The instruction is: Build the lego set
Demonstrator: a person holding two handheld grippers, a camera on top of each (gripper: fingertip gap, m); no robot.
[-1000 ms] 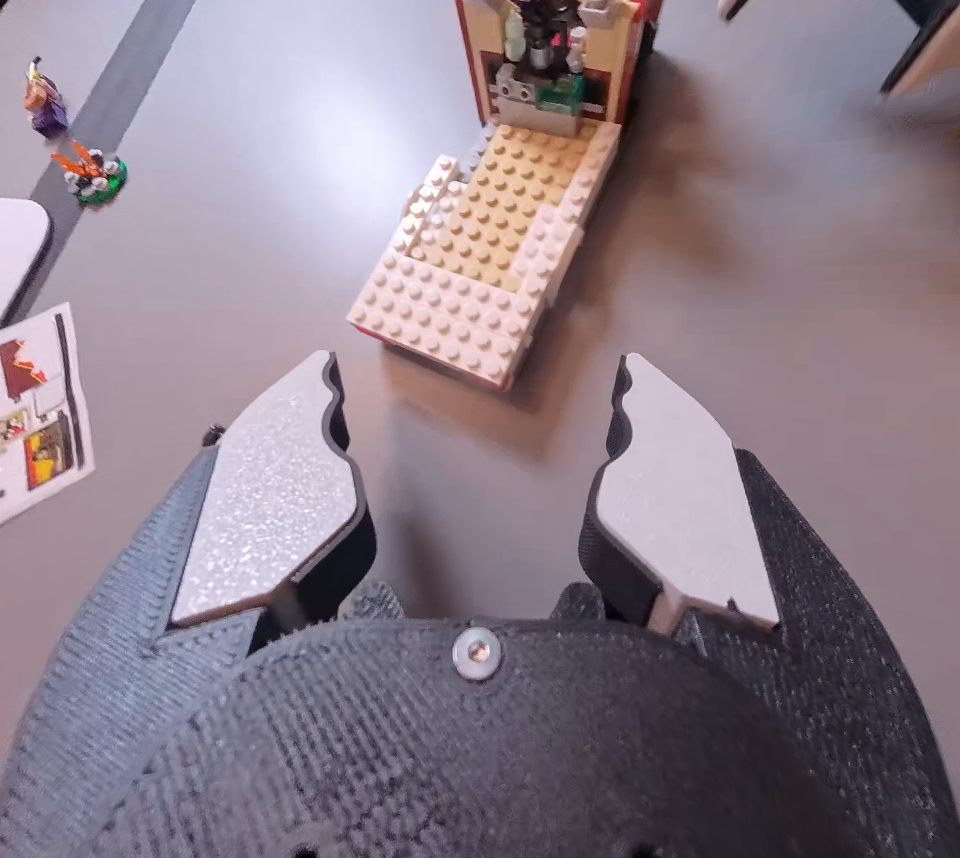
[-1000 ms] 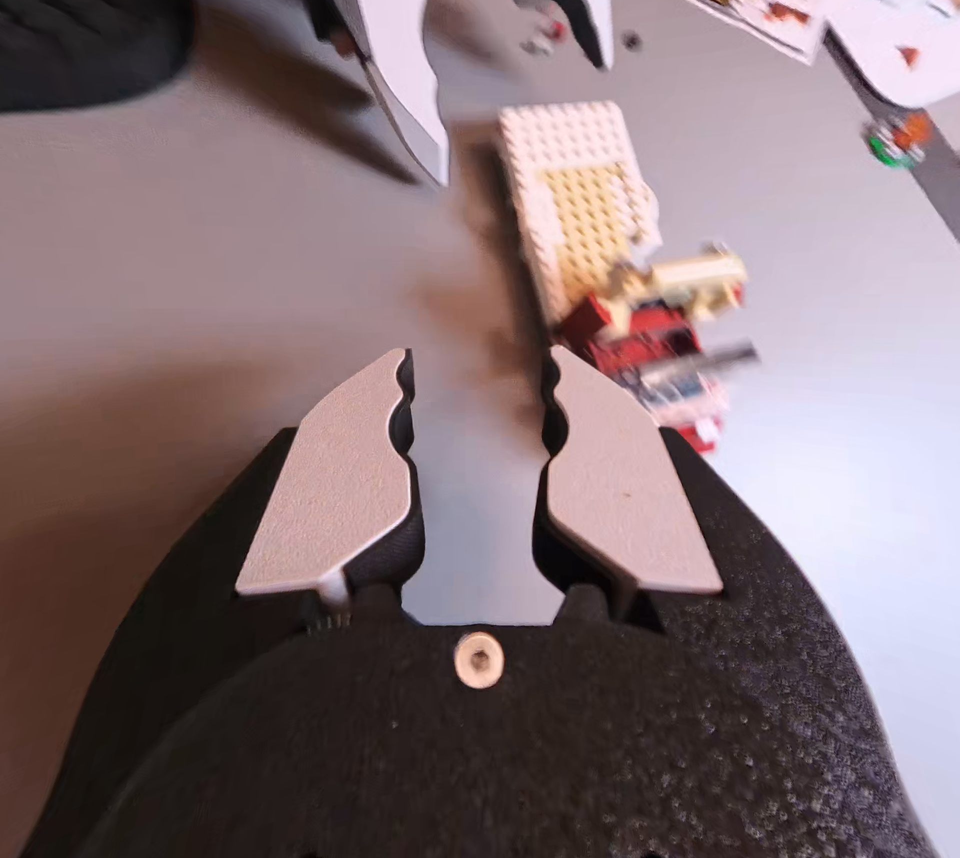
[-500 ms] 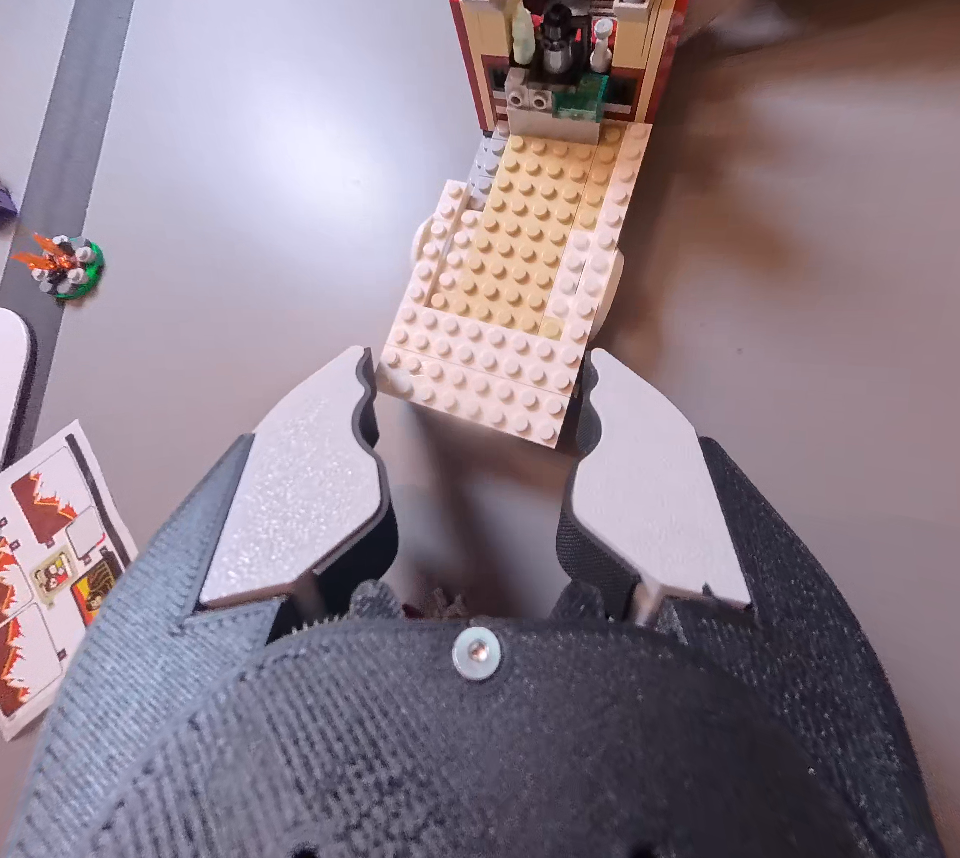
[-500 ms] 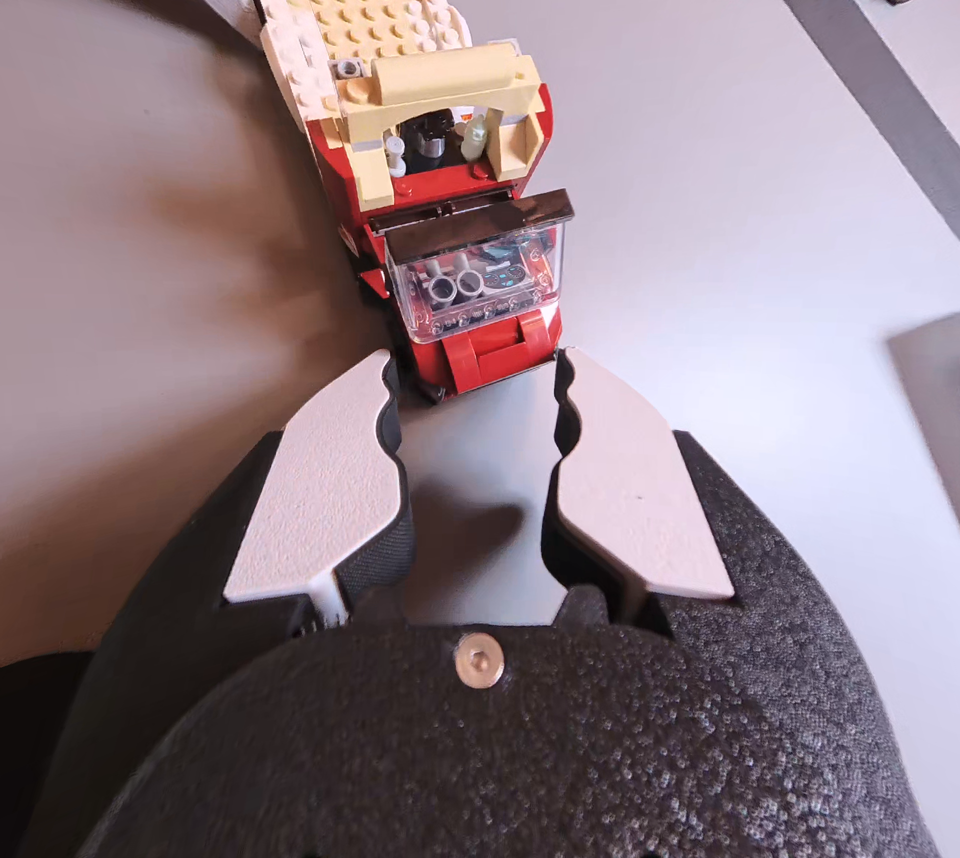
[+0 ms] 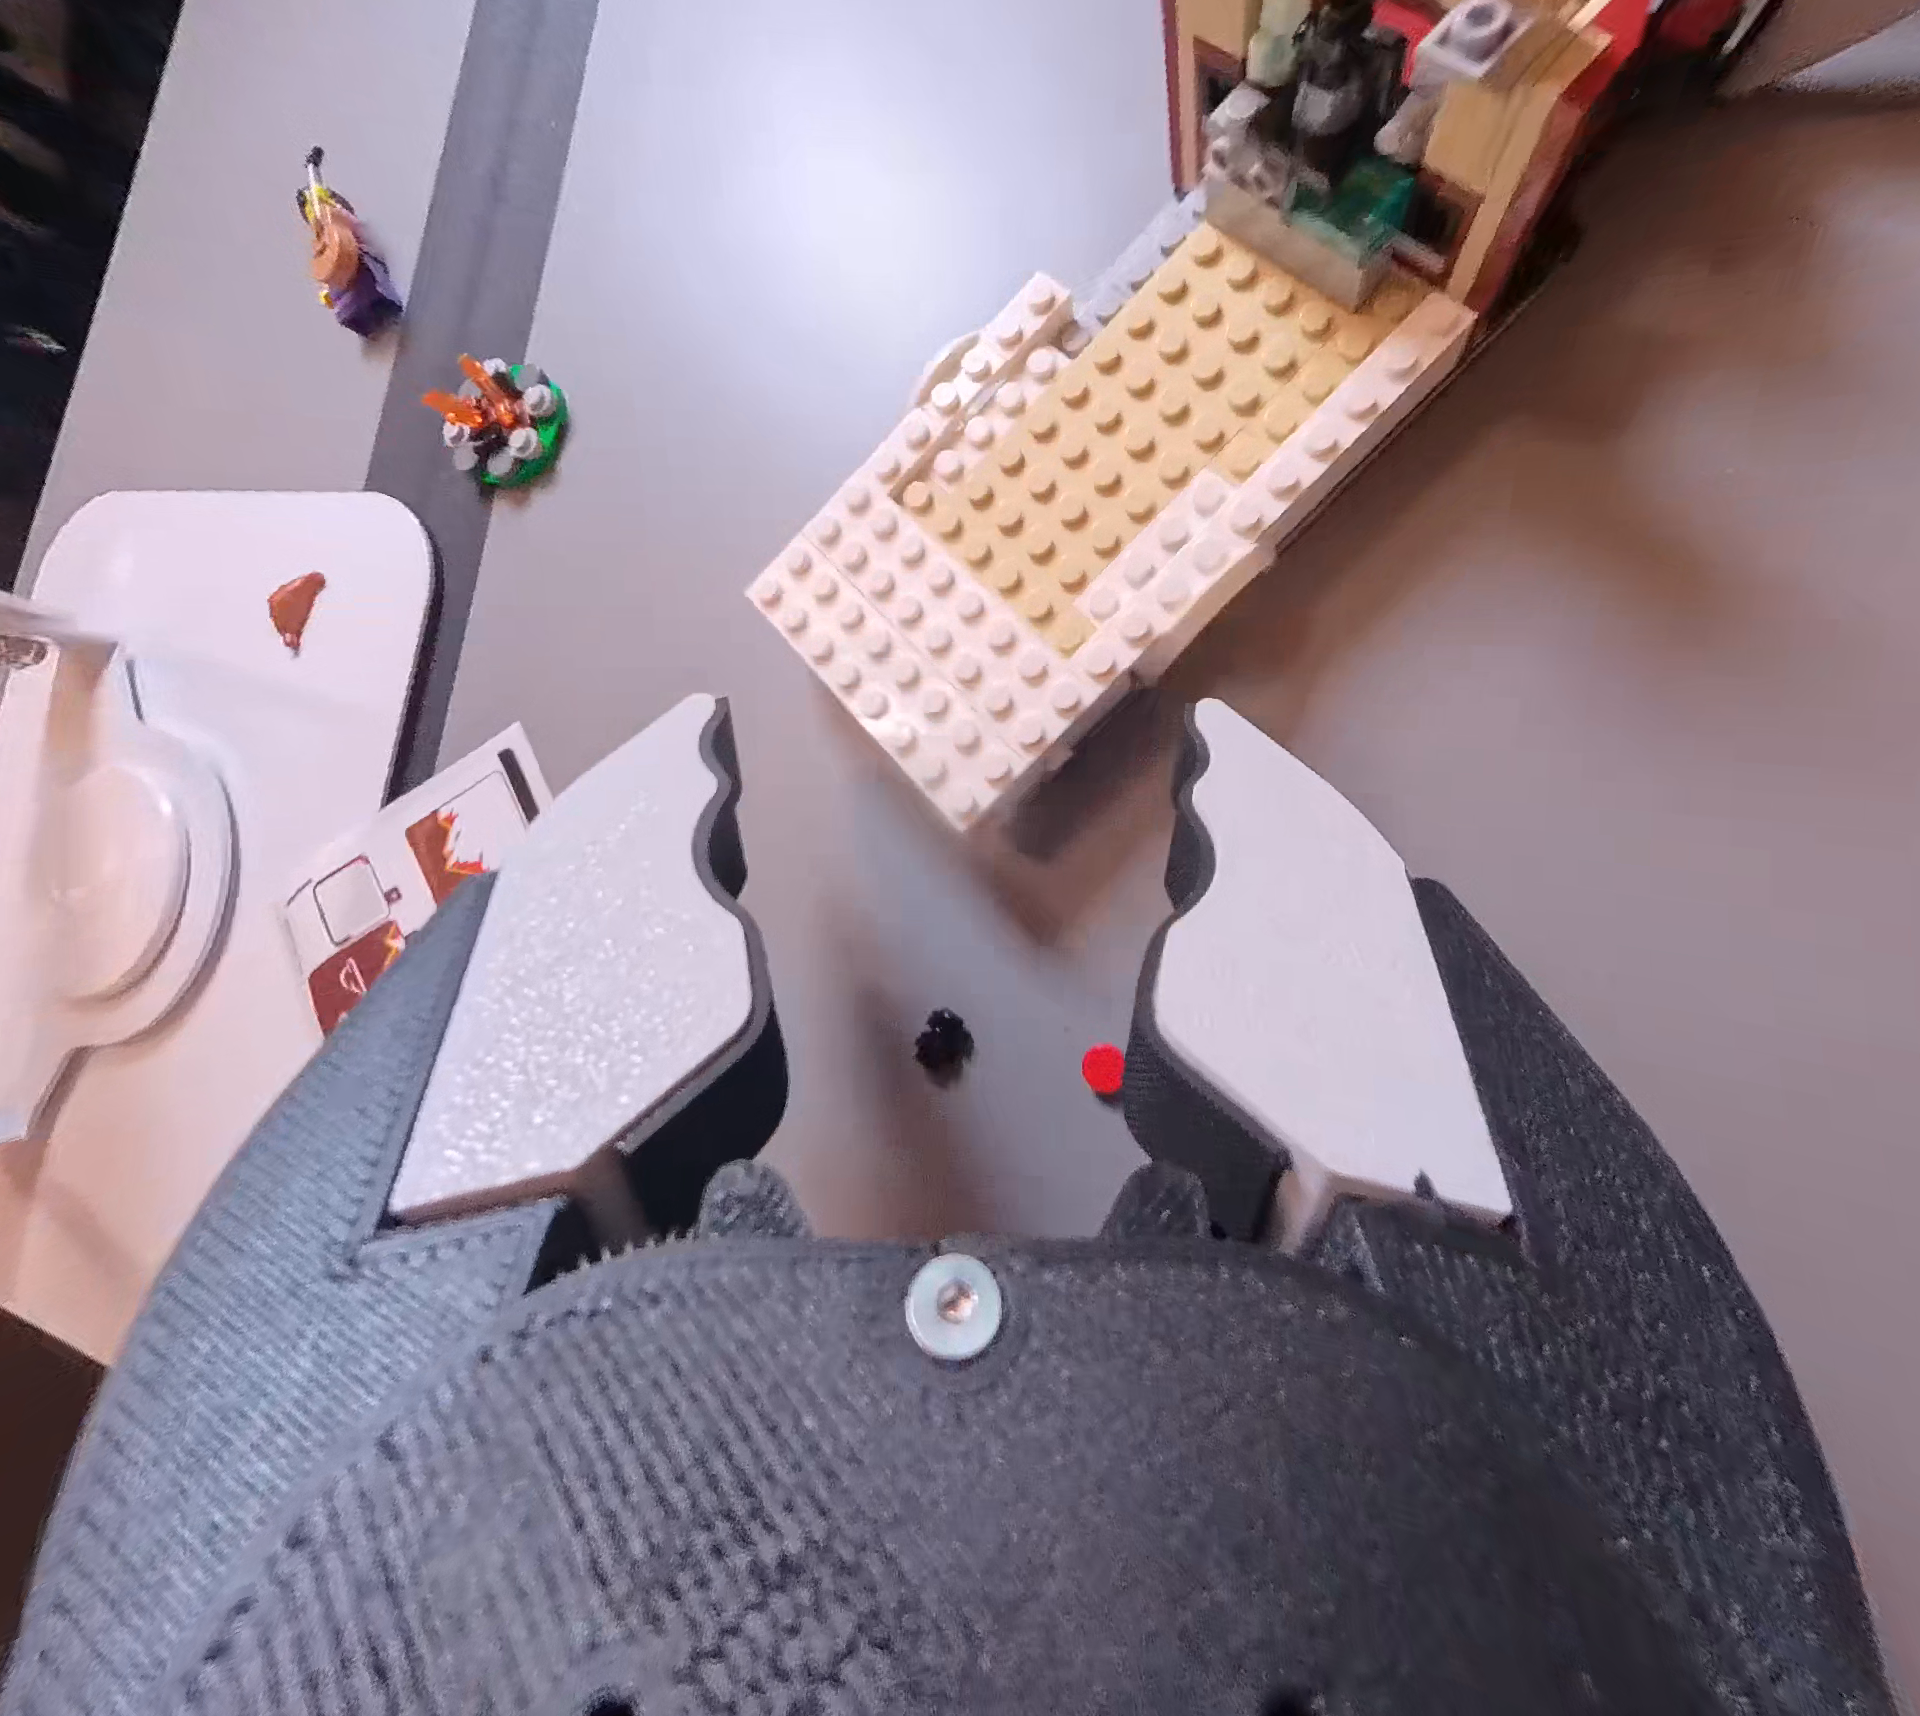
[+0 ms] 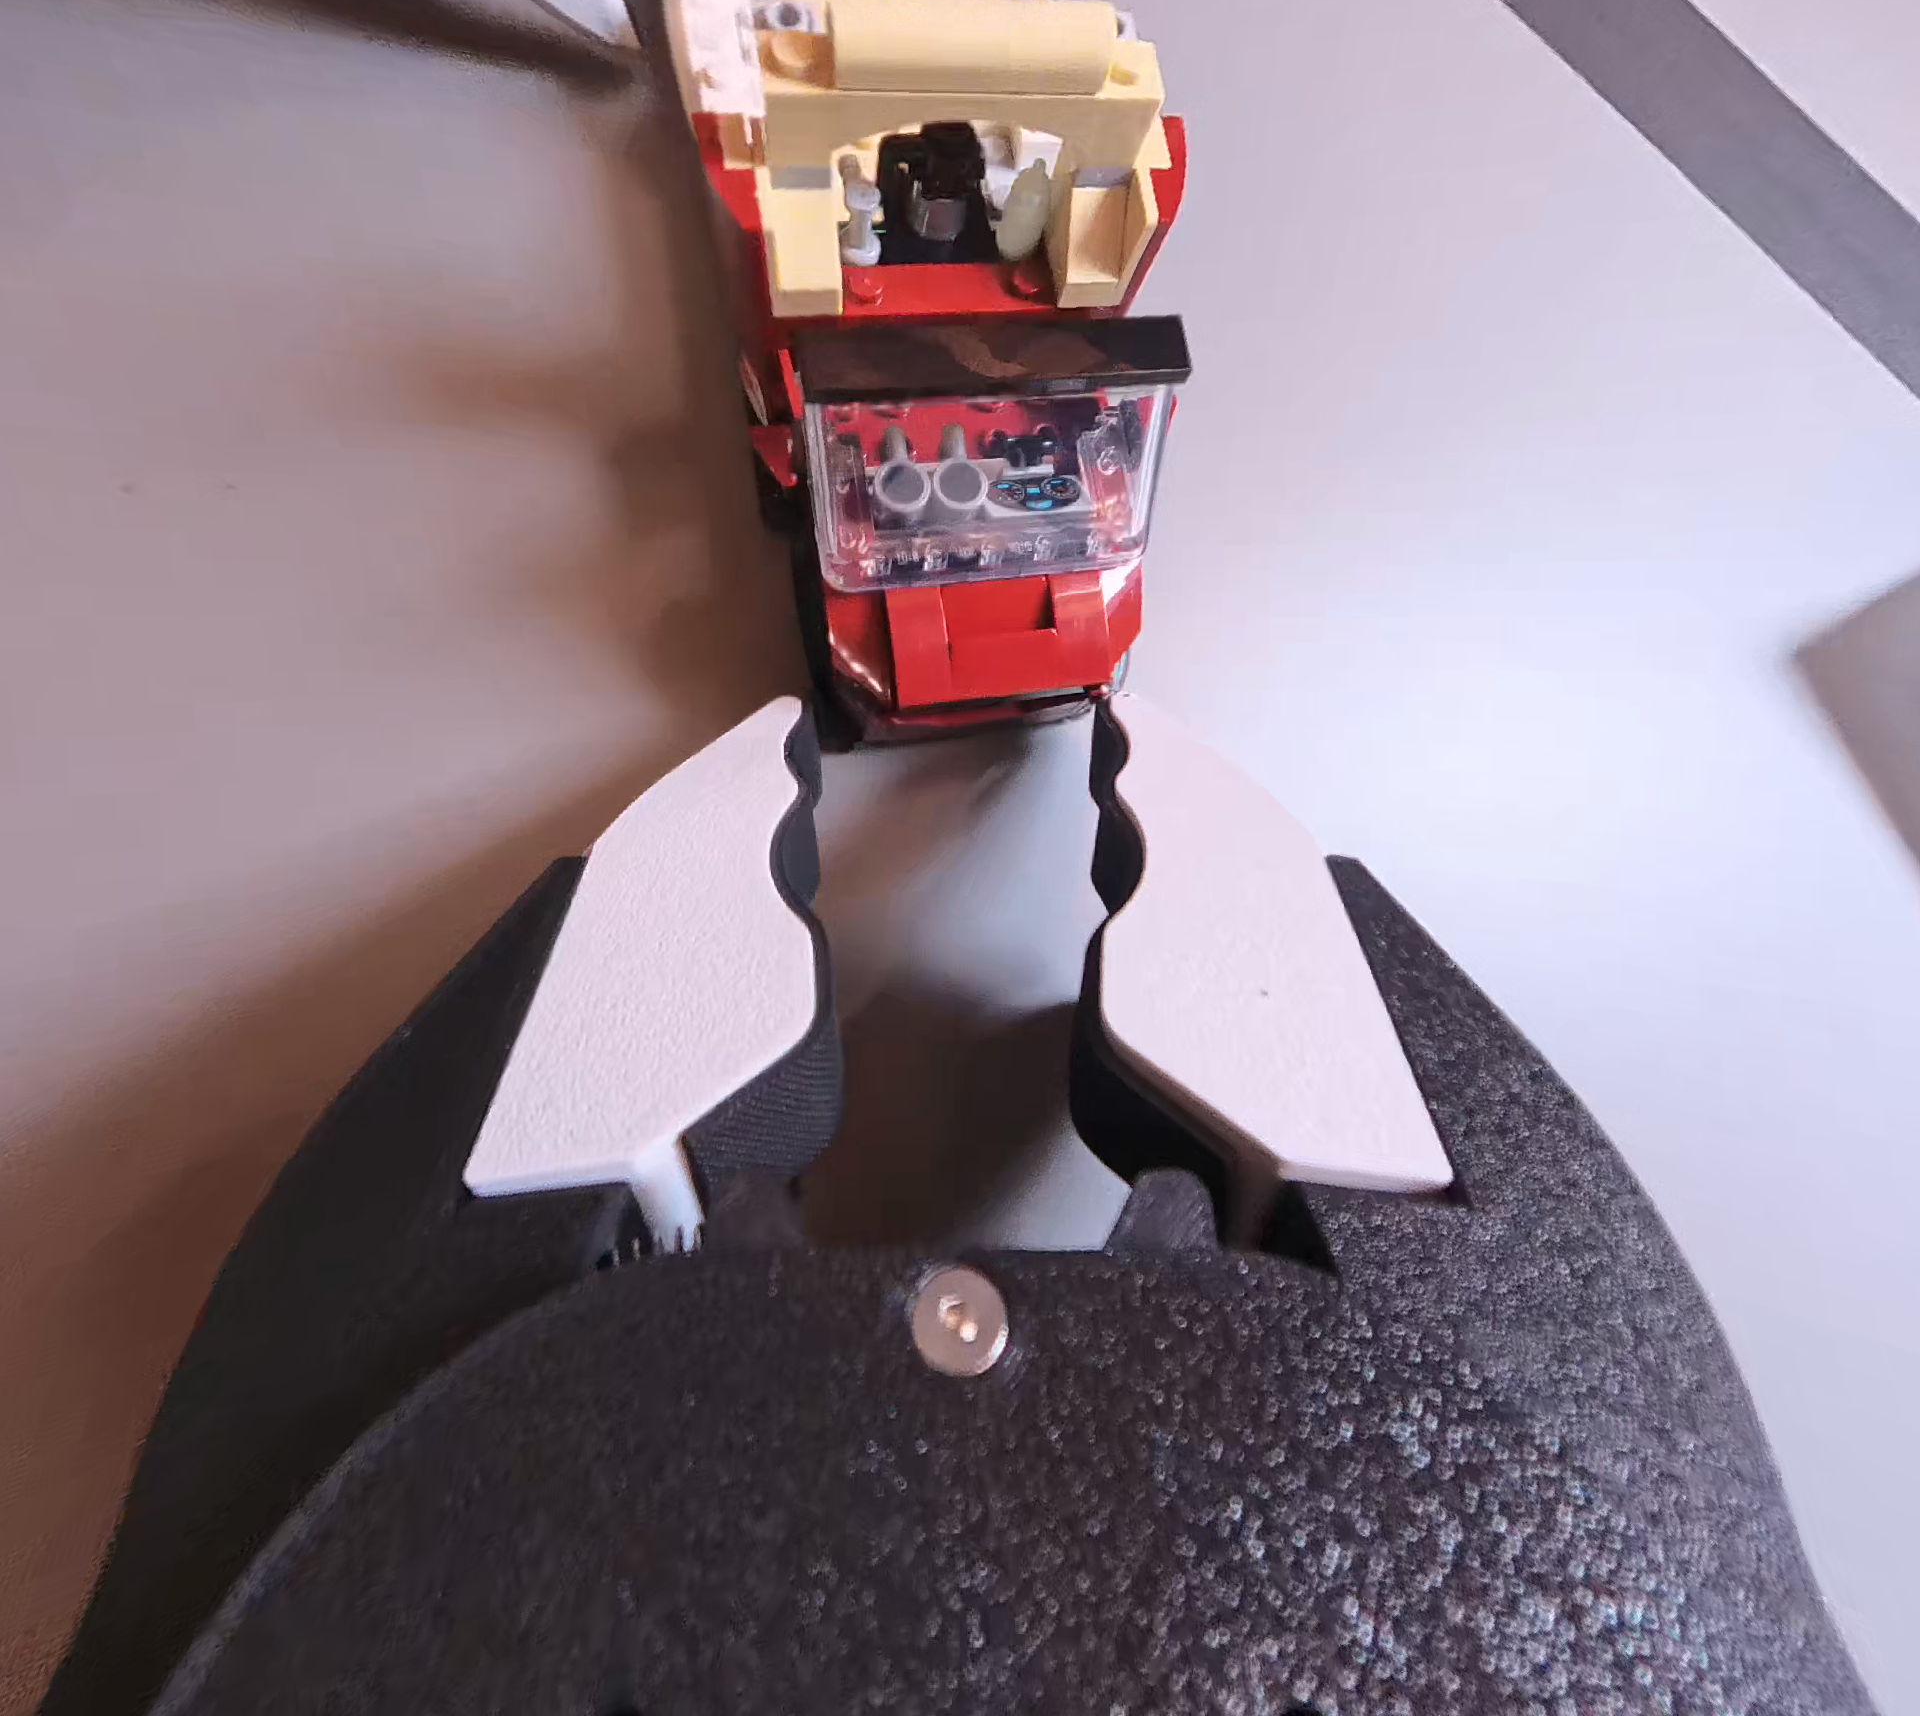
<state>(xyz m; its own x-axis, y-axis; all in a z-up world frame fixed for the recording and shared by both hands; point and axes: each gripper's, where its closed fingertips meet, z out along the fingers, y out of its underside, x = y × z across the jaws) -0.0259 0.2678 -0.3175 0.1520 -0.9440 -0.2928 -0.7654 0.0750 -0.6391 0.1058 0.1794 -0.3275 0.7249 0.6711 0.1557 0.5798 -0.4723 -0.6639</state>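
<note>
The left tongs have backed off the lego set's white rear and gape empty. On the bench, its long axis runs away from the right tongs (nearer, parted), whose tips flank the red nose.

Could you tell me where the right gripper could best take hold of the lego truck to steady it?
Probably by the red hood, from the front: the right gripper already faces it, open, fingertips flanking its low nose. Avoid the clear windscreen above.
</note>
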